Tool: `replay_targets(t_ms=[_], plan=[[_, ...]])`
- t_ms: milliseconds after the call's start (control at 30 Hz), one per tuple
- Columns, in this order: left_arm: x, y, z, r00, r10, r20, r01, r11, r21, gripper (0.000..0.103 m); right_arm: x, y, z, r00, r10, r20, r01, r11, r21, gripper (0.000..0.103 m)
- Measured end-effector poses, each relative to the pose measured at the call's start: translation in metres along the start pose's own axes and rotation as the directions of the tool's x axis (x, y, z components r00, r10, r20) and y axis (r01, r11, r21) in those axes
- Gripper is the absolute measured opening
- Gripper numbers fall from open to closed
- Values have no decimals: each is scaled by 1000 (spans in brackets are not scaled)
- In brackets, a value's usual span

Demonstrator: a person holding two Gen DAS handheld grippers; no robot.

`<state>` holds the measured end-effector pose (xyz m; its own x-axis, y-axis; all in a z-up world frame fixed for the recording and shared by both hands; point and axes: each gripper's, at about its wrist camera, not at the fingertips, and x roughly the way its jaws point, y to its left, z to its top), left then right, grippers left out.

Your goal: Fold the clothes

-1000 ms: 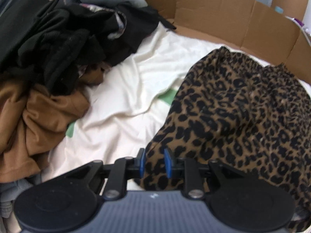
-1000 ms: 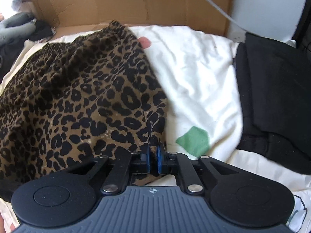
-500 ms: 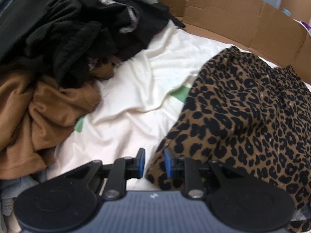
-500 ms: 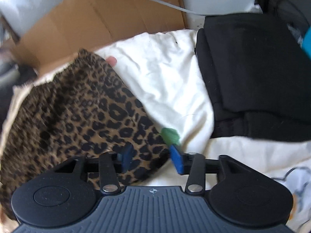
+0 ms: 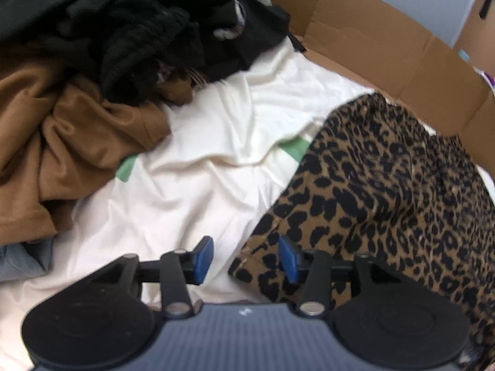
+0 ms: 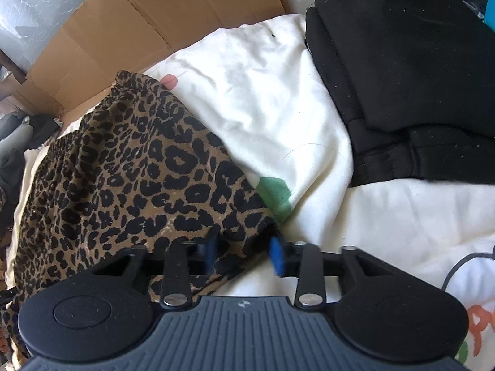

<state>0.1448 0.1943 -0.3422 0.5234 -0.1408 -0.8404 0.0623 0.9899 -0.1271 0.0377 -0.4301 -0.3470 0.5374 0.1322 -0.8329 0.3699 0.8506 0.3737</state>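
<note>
Left claw (image 5: 246, 258) now opening beside leopard-print garment (image 5: 386, 191), right claw (image 6: 244, 255) closing around its blurred corner, grip unclear.

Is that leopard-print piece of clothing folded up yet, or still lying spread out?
Spread out. The leopard-print fabric garment lies as one broad sheet across the cream bedsheet, its gathered waistband showing along the far edge.

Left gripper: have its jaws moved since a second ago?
Yes. The left gripper is opening off the leopard-print garment, whose corner lies between the jaws.
</note>
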Motion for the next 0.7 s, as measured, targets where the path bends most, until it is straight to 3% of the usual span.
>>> replay_targets(t_ms=[100, 300, 433, 533, 700], plan=[[9, -9, -5, 999, 49, -19, -48, 997, 64, 49, -2, -1, 3, 1000, 3, 2, -3, 1000, -8, 6], [9, -23, -9, 999, 41, -6, -40, 991, 130, 47, -7, -1, 5, 1000, -4, 29, 5, 1000, -26, 4], [14, -19, -8, 1000, 25, -8, -24, 993, 115, 47, -11, -2, 5, 999, -27, 45, 27, 999, -16, 3], [14, -13, -7, 1000, -9, -5, 9, 997, 77, 9, -16, -1, 8, 998, -30, 56, 31, 999, -16, 3], [-7, -2, 3, 998, 27, 53, -30, 998, 54, 7, -28, -2, 12, 995, -44, 84, 45, 999, -6, 3]])
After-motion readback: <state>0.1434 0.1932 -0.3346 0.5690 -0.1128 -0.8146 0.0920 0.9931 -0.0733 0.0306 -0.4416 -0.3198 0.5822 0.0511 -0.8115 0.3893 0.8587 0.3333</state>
